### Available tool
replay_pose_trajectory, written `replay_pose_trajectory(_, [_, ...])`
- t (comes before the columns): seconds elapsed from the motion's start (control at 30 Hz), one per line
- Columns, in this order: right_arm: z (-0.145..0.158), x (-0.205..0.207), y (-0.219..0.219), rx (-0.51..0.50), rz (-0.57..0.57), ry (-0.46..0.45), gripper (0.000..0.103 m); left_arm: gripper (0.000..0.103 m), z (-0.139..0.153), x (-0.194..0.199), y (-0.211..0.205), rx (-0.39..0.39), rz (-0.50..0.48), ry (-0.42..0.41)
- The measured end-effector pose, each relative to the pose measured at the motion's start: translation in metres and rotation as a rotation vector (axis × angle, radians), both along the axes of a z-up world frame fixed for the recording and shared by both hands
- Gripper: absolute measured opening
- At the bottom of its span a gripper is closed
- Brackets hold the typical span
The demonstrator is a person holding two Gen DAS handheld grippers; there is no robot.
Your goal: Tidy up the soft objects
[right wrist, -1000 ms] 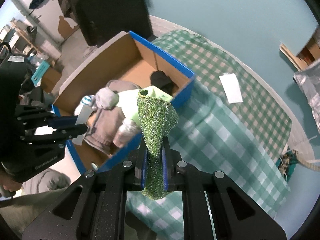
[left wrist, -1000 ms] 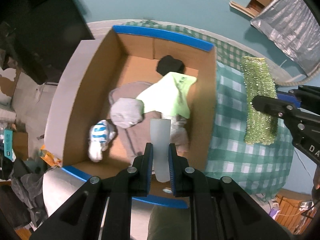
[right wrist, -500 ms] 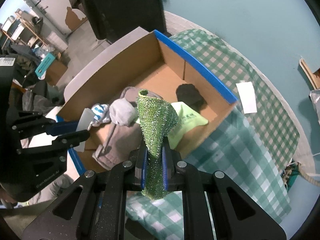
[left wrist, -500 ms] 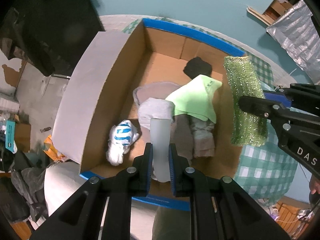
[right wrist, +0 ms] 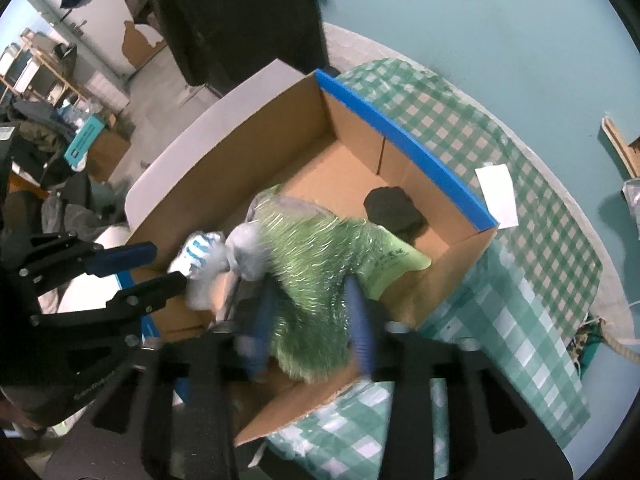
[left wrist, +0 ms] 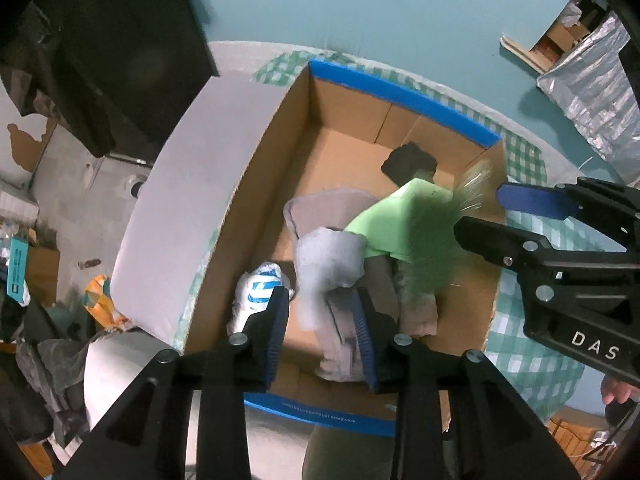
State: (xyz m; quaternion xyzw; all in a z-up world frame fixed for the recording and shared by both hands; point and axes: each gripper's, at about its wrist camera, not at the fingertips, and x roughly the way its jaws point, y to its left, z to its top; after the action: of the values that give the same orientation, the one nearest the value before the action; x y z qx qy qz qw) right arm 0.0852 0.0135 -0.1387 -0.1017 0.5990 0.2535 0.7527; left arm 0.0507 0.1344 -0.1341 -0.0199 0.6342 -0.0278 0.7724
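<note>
A cardboard box with blue-taped rims sits on a green checked cloth. Inside lie a lime green shirt, grey garments, a black item and a blue-and-white sock bundle. My left gripper is open over the box's near end, with a pale grey cloth blurred between its jaws, dropping. My right gripper is open over the box, and the glittery green cloth is blurred, falling from it into the box. It shows as a green smear in the left wrist view.
A white paper lies on the checked cloth beyond the box. A grey padded surface borders the box's left side. A dark cabinet and floor clutter stand to the left.
Both grippers have opened. The pale grey cloth left the left gripper and the glittery green cloth left the right gripper; both are dropping into the box. The right gripper moved over the box.
</note>
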Motion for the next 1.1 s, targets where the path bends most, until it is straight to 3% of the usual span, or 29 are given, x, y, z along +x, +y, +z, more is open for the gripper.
replay_pose_trajectory(0.13, [0.008,-0.002,-0.002,-0.012,-0.021,-0.029,0.059,0.033,0.007,-0.003,0.002,-0.025,0.001,-0.024])
replay_pose_trajectory(0.3, [0.019,-0.006,-0.009,-0.006,-0.044,-0.048,0.06,0.033,0.021,-0.01,0.006,-0.089,0.008,-0.067])
replay_pose_trajectory(0.47, [0.034,-0.012,-0.018,0.001,-0.065,-0.071,0.06,0.033,0.04,-0.016,0.005,-0.086,-0.004,-0.101])
replay_pose_trajectory(0.6, [0.047,-0.02,-0.026,0.016,-0.081,-0.094,0.06,0.034,0.055,-0.021,-0.002,-0.038,-0.031,-0.127])
replay_pose_trajectory(0.7, [0.058,-0.026,-0.032,0.032,-0.099,-0.106,0.061,0.048,0.066,-0.025,-0.007,0.004,-0.04,-0.137])
replay_pose_trajectory(0.83, [0.073,-0.034,-0.041,0.046,-0.127,-0.132,0.062,0.049,0.082,-0.034,-0.016,0.05,-0.056,-0.169])
replay_pose_trajectory(1.1, [0.094,-0.053,-0.061,0.048,-0.18,-0.165,0.063,0.075,0.105,-0.048,-0.032,0.135,-0.078,-0.224])
